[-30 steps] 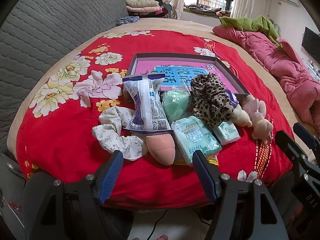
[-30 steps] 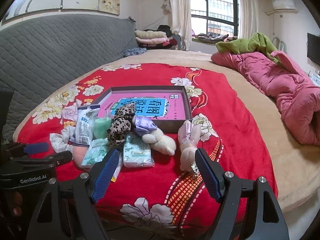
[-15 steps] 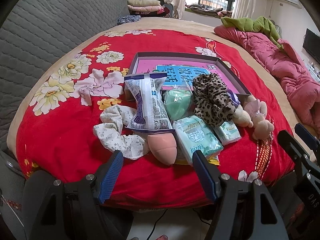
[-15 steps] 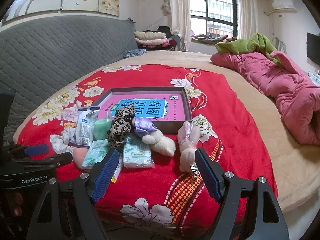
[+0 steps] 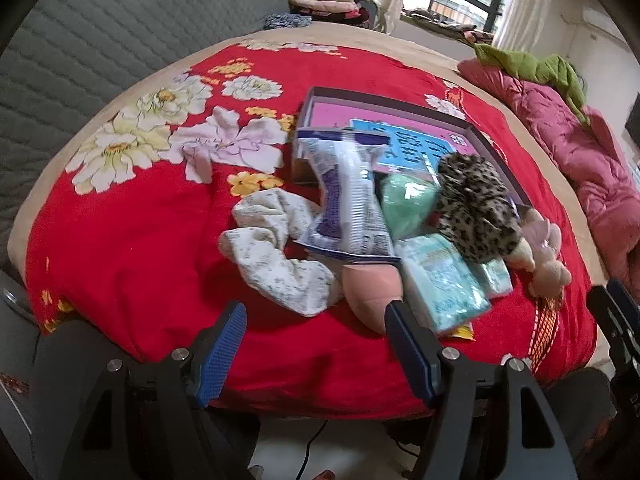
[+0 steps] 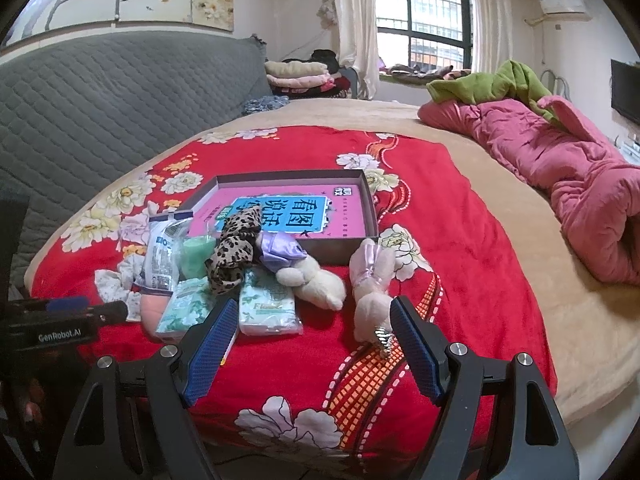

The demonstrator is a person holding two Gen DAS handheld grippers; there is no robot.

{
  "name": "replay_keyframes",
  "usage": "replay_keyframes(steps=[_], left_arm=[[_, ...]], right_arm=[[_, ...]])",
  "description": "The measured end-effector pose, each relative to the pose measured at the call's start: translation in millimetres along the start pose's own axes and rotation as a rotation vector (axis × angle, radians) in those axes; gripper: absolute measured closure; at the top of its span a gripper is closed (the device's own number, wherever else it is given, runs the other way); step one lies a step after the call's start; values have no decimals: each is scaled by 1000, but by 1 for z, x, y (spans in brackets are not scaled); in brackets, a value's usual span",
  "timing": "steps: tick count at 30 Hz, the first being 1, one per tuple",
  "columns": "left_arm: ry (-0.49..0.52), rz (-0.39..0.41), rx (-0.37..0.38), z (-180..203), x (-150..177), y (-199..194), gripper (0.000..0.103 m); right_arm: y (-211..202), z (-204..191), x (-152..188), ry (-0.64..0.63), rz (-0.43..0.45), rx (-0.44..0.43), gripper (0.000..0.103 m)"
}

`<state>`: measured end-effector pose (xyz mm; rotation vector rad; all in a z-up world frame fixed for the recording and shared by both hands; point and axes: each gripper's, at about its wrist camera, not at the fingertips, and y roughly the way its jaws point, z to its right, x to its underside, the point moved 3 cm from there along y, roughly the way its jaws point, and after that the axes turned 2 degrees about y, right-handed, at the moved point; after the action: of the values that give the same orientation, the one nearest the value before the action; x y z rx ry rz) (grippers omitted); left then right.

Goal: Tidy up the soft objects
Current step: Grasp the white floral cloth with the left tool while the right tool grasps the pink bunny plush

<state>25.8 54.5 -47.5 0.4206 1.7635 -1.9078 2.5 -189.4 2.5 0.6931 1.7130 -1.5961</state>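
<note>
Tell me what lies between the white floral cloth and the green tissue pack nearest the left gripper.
In the left wrist view, a peach sponge sits between the white floral cloth and the green tissue pack.

Box (image 6: 370, 204) sits on the bed (image 6: 460, 208), middle. Soft pile lies just in front of the box: scrunchie (image 6: 234, 246) leaning over its front edge, packet (image 5: 346, 200) left of that, sock (image 5: 276, 256) further left, tissue packs (image 6: 268, 304) nearest front, plush toys (image 6: 370, 284) at the box's front right corner.
</note>
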Motion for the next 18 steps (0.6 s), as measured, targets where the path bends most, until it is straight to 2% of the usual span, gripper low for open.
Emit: replay_keyframes(steps=[16,18], left_arm=[[-122,-42,60,-48,-13,33,32],[-134,-44,73,-51,-16,39,35]], right_arm=[[18,13,3,30,-34,16,24],[23,17,3,39,-41,21,24]])
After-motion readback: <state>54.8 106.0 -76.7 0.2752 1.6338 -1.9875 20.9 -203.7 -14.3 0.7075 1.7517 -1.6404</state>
